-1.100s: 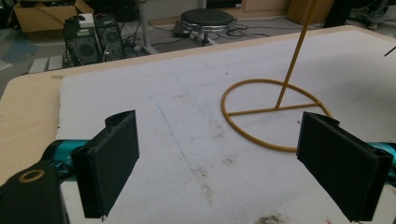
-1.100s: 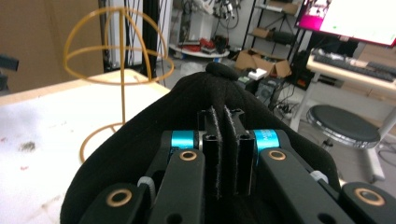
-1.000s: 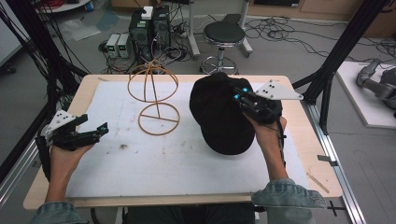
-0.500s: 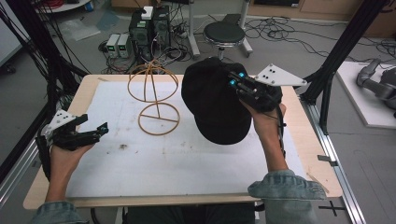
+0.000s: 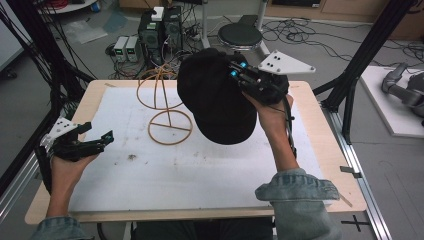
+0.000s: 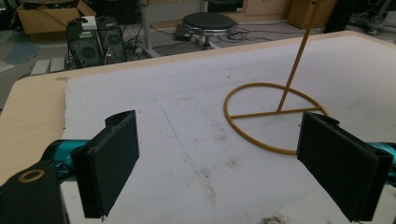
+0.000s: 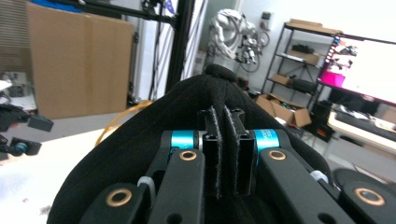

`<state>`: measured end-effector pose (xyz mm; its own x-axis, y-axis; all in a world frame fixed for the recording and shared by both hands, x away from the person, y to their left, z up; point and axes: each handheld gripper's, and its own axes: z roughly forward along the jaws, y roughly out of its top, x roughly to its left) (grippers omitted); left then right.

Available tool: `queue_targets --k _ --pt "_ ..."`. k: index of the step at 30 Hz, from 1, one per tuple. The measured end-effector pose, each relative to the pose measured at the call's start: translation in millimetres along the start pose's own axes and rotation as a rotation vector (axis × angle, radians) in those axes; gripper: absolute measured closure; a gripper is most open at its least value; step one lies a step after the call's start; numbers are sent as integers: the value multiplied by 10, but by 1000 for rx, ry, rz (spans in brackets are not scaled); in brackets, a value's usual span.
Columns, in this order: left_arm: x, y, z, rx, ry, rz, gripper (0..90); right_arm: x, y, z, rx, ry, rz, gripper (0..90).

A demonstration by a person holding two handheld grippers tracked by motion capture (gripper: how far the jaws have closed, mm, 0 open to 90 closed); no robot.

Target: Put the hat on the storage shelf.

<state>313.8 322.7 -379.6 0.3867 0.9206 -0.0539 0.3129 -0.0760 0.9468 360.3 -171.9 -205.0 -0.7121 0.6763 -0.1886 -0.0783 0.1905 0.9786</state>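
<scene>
A black cap (image 5: 215, 97) hangs in the air over the back middle of the table, lifted off the white mat (image 5: 165, 165). My right gripper (image 5: 236, 71) is shut on the cap's fabric; in the right gripper view the jaws pinch a fold of the cap (image 7: 140, 144) at my right gripper (image 7: 223, 154). A gold wire hat stand (image 5: 165, 107) stands just left of the cap, with its round base (image 6: 275, 116) on the mat. My left gripper (image 5: 95, 139) hovers low at the table's left, open and empty (image 6: 233, 172), pointing toward the stand.
The wooden table (image 5: 330, 150) carries the white mat with some dark smudges (image 5: 131, 157). Behind the table stand a black stool (image 5: 240, 36) and computer boxes (image 5: 159, 30) with cables on the floor. Black frame posts (image 5: 365, 55) rise at both sides.
My right gripper has lifted the cap off the mat and carried it up and left toward the wire stand. The left gripper has stayed in place.
</scene>
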Motion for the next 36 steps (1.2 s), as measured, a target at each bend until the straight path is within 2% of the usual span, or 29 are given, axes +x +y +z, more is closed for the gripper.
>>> queue_targets --k 1,3,6,14,20,32,36 --pt "7 0 -5 3 1 5 134 -27 26 50 -9 21 -2 871" --pt "14 -1 -10 0 3 1 135 -37 40 73 -13 28 -6 871" --pt "25 -4 -16 -1 5 -2 134 -86 89 170 -34 65 -4 871" --pt "39 -4 -25 -1 9 -5 134 -110 149 347 -64 118 -27 870" --pt "50 -5 -32 -5 9 -9 134 -107 165 468 -80 149 -20 870" --pt "74 -10 -50 -3 14 -11 135 -2 175 731 -60 198 -34 870" --pt "83 -12 -64 -5 16 -13 134 27 144 830 -43 207 -22 870"
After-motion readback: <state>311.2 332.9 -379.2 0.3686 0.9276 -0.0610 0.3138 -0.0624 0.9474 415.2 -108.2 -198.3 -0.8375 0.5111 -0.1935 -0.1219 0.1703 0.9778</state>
